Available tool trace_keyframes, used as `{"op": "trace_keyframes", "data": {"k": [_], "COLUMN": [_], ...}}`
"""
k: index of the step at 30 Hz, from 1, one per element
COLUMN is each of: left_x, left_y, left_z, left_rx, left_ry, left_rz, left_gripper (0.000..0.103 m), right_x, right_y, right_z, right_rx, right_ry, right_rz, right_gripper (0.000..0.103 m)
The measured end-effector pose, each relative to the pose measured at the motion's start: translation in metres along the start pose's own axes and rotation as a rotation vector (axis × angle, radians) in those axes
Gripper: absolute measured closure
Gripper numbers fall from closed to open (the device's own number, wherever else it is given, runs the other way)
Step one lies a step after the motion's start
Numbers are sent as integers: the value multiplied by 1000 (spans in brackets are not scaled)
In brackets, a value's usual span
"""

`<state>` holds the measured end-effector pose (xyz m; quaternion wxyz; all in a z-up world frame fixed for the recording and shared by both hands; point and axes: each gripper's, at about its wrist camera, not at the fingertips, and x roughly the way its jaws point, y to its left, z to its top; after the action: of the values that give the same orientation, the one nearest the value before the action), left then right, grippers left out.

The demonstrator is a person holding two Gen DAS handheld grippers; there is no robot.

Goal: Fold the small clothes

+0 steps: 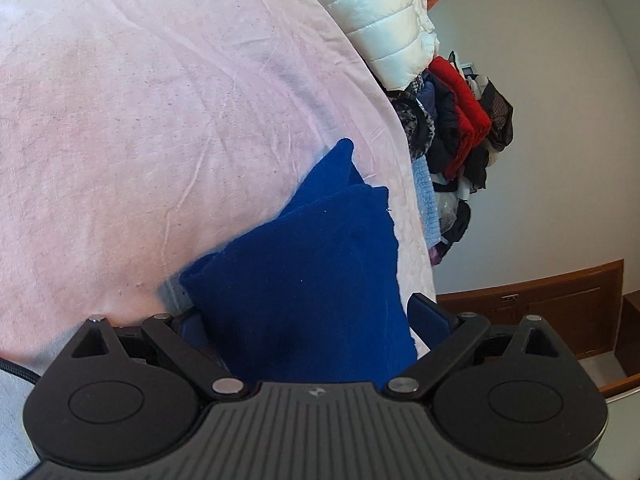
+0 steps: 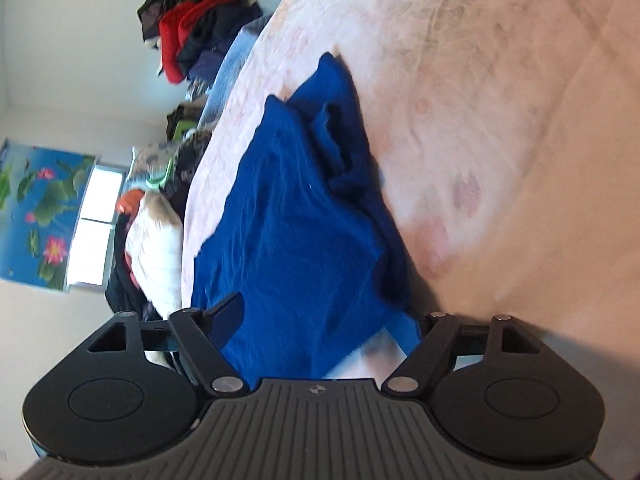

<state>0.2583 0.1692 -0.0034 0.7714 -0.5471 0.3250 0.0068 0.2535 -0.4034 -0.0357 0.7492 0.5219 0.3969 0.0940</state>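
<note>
A dark blue knit garment [image 1: 304,248] lies crumpled on a pale pink bedsheet [image 1: 140,140], close to the bed's edge. My left gripper [image 1: 308,316] is open wide, and one end of the garment runs in between its fingers. A strip of sheet shows beside the right finger [image 1: 432,320], so the pads are not pressing. In the right wrist view the same blue garment [image 2: 304,216] is bunched in folds. My right gripper [image 2: 320,316] straddles its near end with a narrower gap. A bare patch of sheet shows between the cloth and the right finger [image 2: 408,332].
Beyond the bed's far edge, a pile of clothes [image 1: 460,128] with a red jacket and a white puffer jacket [image 1: 380,12] lies against a white wall. A wooden cabinet [image 1: 540,304] stands lower right. The right wrist view shows a window [image 2: 96,224] and a lotus poster [image 2: 36,208].
</note>
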Motion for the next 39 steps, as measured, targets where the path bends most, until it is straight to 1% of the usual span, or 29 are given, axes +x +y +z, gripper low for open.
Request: {"op": "trace_keyframes", "data": {"k": [2, 3, 4, 5, 9, 11, 12, 13, 14, 16, 17, 18, 19, 20, 21, 22, 23, 24, 25, 26, 28, 30, 33, 34, 35, 36, 37, 38, 39], "left_x": [5, 11, 15, 15, -4, 0, 4, 5, 5, 3, 2, 0, -4, -10, -17, -25, -33, -39, -42, -42, -36, -22, 14, 29, 42, 58, 68, 77, 84], "left_y": [-9, -9, -5, 0, -4, -2, 4, 8, 6, 4, 3, 4, 5, 4, 4, 2, -1, -7, -15, -25, -50, -78, -116, -125, -131, -136, -139, -139, -137], "left_z": [-2, -3, -2, -1, 3, 3, 3, 4, 5, 5, 5, 6, 7, 10, 13, 17, 22, 27, 33, 38, 41, 31, -7, -22, -35, -49, -57, -62, -64], "left_rx": [79, 105, 96, 79, 139, 177, 167, 155, 155, 157, 165, 169, 169, 172, 184, 198, 223, 260, 302, 349, 450, 572, 796, 873, 939, 1003, 1037, 1056, 1065], "left_ry": [8, 47, 81, 87, 87, 111, 120, 111, 112, 118, 126, 142, 155, 159, 151, 132, 96, 53, 10, -36, -98, -124, -98, -83, -74, -69, -72, -75, -69], "left_rz": [84, 125, 144, 129, 112, 149, 160, 140, 145, 157, 156, 154, 152, 152, 156, 158, 161, 170, 181, 194, 208, 182, 141, 142, 146, 167, 187, 196, 206], "left_gripper": [61, 98, 97, 97, 98, 98, 98, 98, 98, 98, 98, 96, 95, 95, 94, 90, 84, 66, 44, 37, 36, 36, 36, 36, 36, 36, 36, 36, 36], "right_x": [11, 13, 12, 9, -15, -25, -23, -16, -11, -8, -7, -7, -6, -8, -14, -21, -29, -36, -38, -37, -24, -2, 41, 58, 76, 94, 108, 123, 133], "right_y": [1, 1, -1, -2, 1, -1, -5, -9, -13, -12, -10, -9, -8, -3, 1, 4, 8, 13, 18, 23, 35, 52, 81, 89, 96, 102, 105, 107, 107], "right_z": [1, -1, -2, -2, 0, 3, 5, 6, 6, 6, 7, 8, 9, 11, 14, 18, 24, 32, 43, 55, 80, 100, 115, 118, 122, 125, 127, 130, 133], "right_rx": [-23, -30, -43, -57, -98, -118, -127, -124, -117, -116, -105, -95, -99, -121, -145, -164, -186, -221, -261, -291, -335, -400, -511, -535, -568, -604, -626, -642, -648], "right_ry": [-1, -10, -23, -34, -72, -74, -58, -40, -29, -36, -30, -1, 23, 32, 24, -1, -39, -82, -114, -136, -157, -170, -120, -92, -76, -66, -58, -39, -20], "right_rz": [-54, -79, -84, -87, -50, -52, -73, -105, -119, -116, -110, -97, -108, -131, -137, -135, -134, -138, -152, -169, -193, -218, -174, -184, -223, -279, -327, -358, -363], "right_gripper": [92, 93, 93, 93, 95, 95, 95, 95, 96, 96, 92, 88, 81, 69, 61, 46, 35, 30, 24, 24, 26, 28, 33, 34, 39, 40, 44, 44, 45]}}
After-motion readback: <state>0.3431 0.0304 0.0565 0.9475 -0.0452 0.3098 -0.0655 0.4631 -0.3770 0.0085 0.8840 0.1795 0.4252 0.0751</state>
